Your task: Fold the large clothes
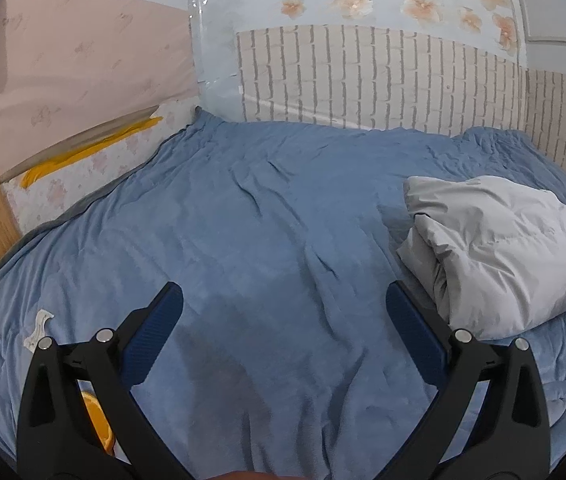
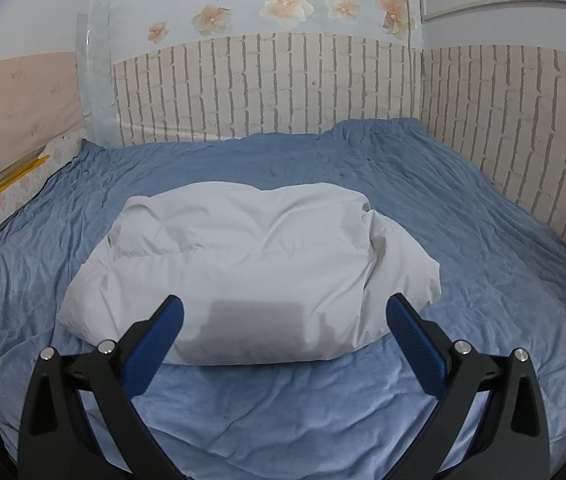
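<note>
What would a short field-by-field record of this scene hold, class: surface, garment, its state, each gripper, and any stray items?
surface: blue bedspread, wrinkled
garment: pale grey padded garment
garment state: folded into a compact bundle, lying on the bedspread
left gripper: open, empty, over bare bedspread, bundle to its right
right gripper: open, empty, facing the bundle
stray items: small white tag; orange object, partly hidden

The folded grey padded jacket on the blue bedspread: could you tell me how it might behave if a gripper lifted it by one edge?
The grey padded jacket looks puffy and soft, so it would probably sag and partly unfold. Its bulk suggests it is light for its size. The smooth shell may slip from a shallow pinch.
</note>
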Tool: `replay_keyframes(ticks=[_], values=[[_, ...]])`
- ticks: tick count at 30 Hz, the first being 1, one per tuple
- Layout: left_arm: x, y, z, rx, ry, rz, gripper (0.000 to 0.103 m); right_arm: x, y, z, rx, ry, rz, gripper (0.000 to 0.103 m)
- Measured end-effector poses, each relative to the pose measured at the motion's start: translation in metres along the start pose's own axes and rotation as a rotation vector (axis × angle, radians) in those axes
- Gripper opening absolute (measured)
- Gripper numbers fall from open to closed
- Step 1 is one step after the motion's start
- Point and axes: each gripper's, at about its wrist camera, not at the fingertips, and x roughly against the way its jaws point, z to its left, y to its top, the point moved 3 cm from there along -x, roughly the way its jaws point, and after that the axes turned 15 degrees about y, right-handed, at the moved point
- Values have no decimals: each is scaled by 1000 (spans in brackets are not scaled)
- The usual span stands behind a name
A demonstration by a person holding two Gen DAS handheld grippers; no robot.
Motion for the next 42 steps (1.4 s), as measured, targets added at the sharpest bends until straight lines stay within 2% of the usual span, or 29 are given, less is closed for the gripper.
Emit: replay_keyframes(ticks=[19, 42], values=[[5, -8, 14, 15, 20, 21, 100, 15, 0, 1, -33, -19, -11, 101], [32, -7, 16, -15, 8, -29, 100, 34, -2, 11, -27, -13, -46, 101]])
